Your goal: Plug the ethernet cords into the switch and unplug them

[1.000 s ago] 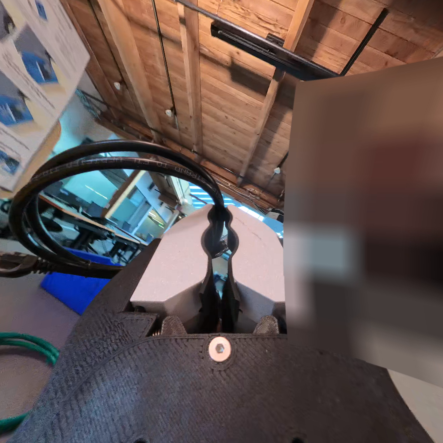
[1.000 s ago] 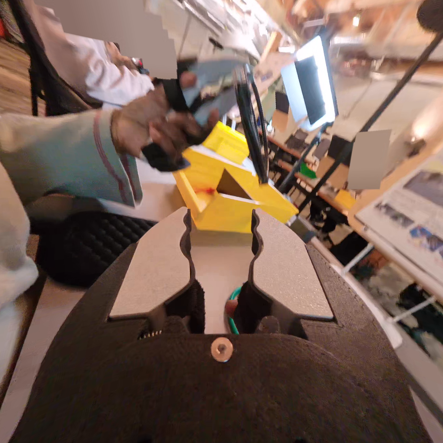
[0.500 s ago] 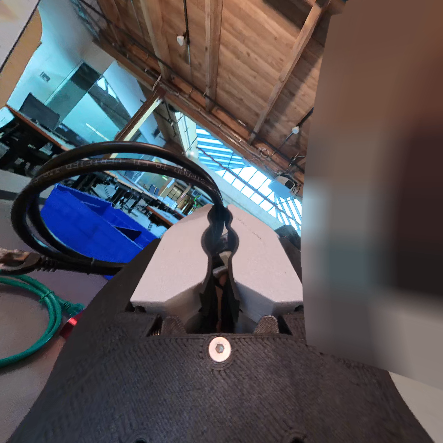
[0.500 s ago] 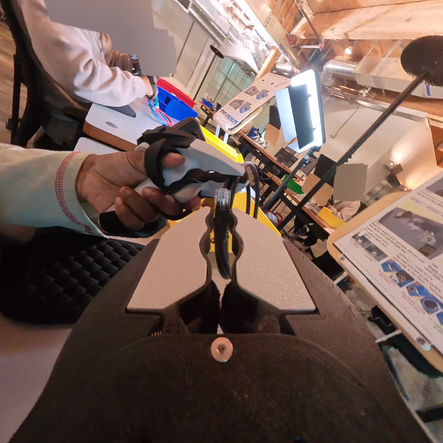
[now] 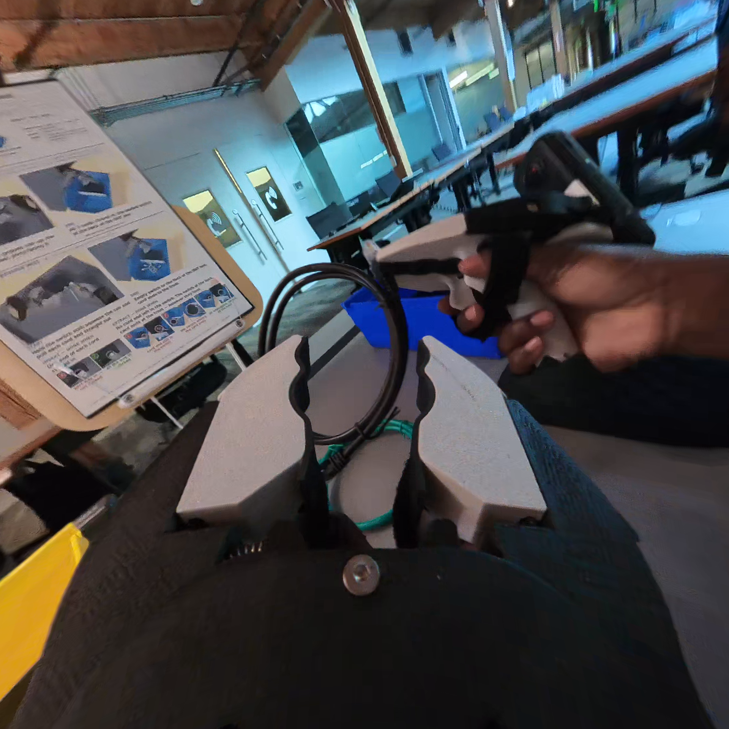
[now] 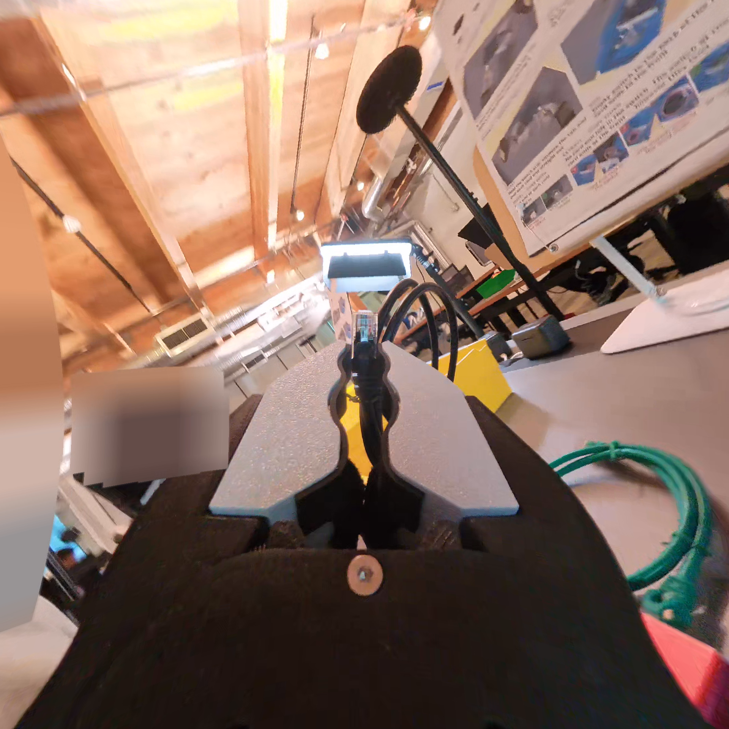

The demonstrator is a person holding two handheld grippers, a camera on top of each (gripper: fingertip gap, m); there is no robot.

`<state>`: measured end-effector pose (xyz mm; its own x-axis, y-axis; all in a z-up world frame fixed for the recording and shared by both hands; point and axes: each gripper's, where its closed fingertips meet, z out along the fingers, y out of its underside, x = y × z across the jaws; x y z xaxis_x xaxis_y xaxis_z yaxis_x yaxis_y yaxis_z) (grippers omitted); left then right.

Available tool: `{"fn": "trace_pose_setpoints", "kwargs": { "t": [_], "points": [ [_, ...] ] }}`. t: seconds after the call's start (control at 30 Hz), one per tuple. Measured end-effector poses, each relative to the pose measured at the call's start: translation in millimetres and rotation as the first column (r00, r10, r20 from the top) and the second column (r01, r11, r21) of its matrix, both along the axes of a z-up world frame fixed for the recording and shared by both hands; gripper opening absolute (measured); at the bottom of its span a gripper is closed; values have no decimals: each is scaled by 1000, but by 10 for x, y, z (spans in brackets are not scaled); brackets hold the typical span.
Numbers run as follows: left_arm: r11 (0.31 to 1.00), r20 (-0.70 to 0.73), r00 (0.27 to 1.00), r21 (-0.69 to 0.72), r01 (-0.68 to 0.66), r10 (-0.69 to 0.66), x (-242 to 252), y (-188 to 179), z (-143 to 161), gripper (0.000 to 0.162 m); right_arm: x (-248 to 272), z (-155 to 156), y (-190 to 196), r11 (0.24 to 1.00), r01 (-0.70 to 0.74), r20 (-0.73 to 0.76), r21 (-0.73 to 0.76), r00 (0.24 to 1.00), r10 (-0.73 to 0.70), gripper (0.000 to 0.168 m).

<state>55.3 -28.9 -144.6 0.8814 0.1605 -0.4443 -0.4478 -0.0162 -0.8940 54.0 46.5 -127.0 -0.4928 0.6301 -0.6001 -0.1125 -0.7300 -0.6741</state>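
Grey tabletop (image 6: 615,398) under wooden beams shows no switch, so plugging seems not begun: the right gripper (image 6: 365,351) pinches the black cord (image 6: 371,410) behind its plug (clear tip forward), the left gripper (image 5: 361,351) gapes empty, and the green cord (image 6: 678,513) lies near the right edge.

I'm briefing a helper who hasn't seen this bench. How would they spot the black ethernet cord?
Start at the grey tabletop with the yellow plastic bin. Above it the right gripper has its jaws shut on the coiled black ethernet cord, clear plug poking out. The green coiled cord lies loose on the table instead.
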Motion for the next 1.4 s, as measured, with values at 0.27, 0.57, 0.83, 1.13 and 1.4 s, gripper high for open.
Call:
{"fn": "trace_pose_setpoints", "kwargs": {
  "t": [0.27,0.57,0.83,1.13,1.4],
  "points": [
    [974,-363,925,-143,-177,115,39,242,-283,45,-14,-154,-196,959,-118,23,-258,991,128,11],
    [920,-649,727,-107,-376,222,-117,213,-311,20,-85,-301,-384,927,-155,87,-342,977,196,13],
    [987,5,1000,-156,-24,26,-106,25,-210,13,21,-133,-506,975,-223,9,-15,975,223,33],
    [807,602,669,-66,586,-436,223,-355,-60,12,339,-100,-847,124,118,-148,985,953,265,54],
    [741,599,665,-170,650,-446,368,-378,-213,13,393,-206,-1075,65,-14,-14,998,908,418,12]
  ]
}}
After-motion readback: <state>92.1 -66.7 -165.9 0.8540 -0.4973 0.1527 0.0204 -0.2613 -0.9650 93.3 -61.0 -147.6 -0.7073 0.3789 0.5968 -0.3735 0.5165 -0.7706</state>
